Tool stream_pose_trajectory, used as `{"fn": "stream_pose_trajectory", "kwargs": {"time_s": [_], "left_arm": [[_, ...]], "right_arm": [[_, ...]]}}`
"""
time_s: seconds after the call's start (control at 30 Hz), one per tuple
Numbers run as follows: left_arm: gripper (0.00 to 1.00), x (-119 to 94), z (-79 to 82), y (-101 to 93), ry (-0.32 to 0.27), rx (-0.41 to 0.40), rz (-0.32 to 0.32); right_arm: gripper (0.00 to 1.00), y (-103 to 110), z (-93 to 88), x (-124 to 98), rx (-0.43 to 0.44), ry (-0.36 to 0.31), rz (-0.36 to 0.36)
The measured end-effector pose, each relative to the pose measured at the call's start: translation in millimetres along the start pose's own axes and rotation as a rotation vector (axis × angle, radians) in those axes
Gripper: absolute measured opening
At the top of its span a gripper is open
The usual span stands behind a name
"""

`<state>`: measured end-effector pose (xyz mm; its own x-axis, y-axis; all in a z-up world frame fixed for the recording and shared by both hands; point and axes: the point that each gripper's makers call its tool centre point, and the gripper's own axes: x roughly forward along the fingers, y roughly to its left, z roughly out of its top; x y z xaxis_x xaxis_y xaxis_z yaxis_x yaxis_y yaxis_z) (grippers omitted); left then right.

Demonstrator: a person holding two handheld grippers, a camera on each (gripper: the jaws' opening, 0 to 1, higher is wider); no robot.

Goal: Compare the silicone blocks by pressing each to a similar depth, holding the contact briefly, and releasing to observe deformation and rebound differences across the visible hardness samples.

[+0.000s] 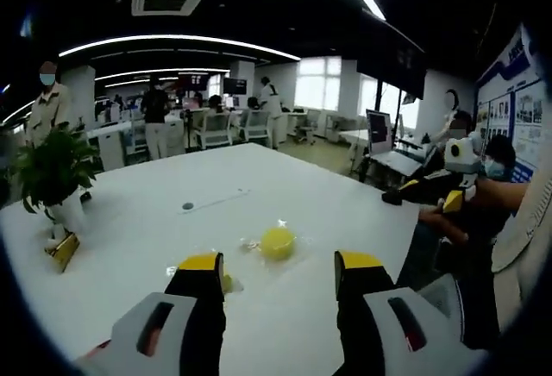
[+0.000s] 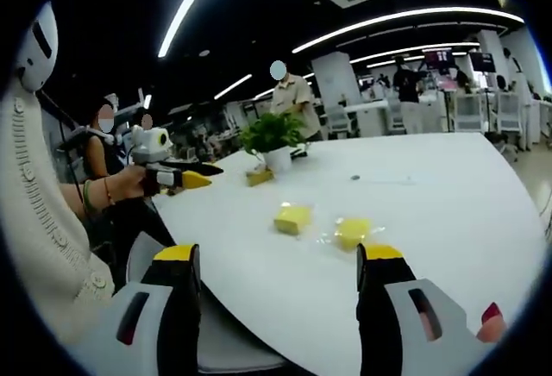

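White office table (image 1: 328,186), potted plant (image 1: 53,172), two yellow blocks (image 2: 293,218), both tongs apart.

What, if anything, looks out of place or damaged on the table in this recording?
Nothing stands out. Two yellow silicone blocks lie flat in clear wrappers on the white table, apart from each other. The potted plant stands upright. Both hand-held grippers are open, above the table.

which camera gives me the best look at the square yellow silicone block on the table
The right gripper view. There the square yellow block lies in the open on the white table, beside the round block, with nothing covering it. In the left gripper view, a yellow edge peeks out beside the left gripper's jaw, probably that block, mostly hidden.
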<state>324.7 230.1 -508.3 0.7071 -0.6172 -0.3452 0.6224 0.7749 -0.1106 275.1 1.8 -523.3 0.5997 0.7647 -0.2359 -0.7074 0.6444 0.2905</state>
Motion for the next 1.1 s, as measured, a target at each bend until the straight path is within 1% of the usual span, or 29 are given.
{"fn": "stream_pose_trajectory", "kwargs": {"time_s": [0.07, 0.17, 0.37, 0.47, 0.57, 0.73, 0.83, 1.1], "left_arm": [[0.52, -7.5, -1.6, -4.0, -0.017, -0.037, 0.010], [0.52, -15.5, -5.0, -12.1, -0.034, -0.081, -0.002], [0.54, -24.8, -13.1, -27.2, -0.033, -0.090, -0.024], [0.55, -29.4, -19.2, -28.4, -0.016, -0.083, -0.018], [0.56, -33.5, -21.8, -27.5, -0.015, -0.100, -0.018], [0.58, -35.5, -24.9, -27.9, -0.006, -0.107, -0.026], [0.63, -34.1, -26.3, -29.0, -0.002, -0.108, -0.036], [0.64, -28.1, -29.4, -34.3, 0.018, -0.114, -0.074]], "right_arm": [[0.70, 0.6, 3.1, 0.3, 0.009, -0.014, 0.017], [0.73, 2.4, 7.2, 1.5, 0.027, -0.031, 0.037], [0.77, 7.6, 10.4, 5.3, 0.004, -0.033, 0.073], [0.80, 10.9, 9.7, 7.7, -0.004, -0.028, 0.089], [0.79, 8.6, 7.6, 8.9, -0.007, -0.019, 0.090], [0.78, 8.9, 6.3, 11.4, 0.001, -0.016, 0.090], [0.78, 7.4, 3.1, 13.2, 0.004, -0.007, 0.086], [0.77, 5.3, -0.3, 14.5, 0.018, -0.004, 0.073]]}}
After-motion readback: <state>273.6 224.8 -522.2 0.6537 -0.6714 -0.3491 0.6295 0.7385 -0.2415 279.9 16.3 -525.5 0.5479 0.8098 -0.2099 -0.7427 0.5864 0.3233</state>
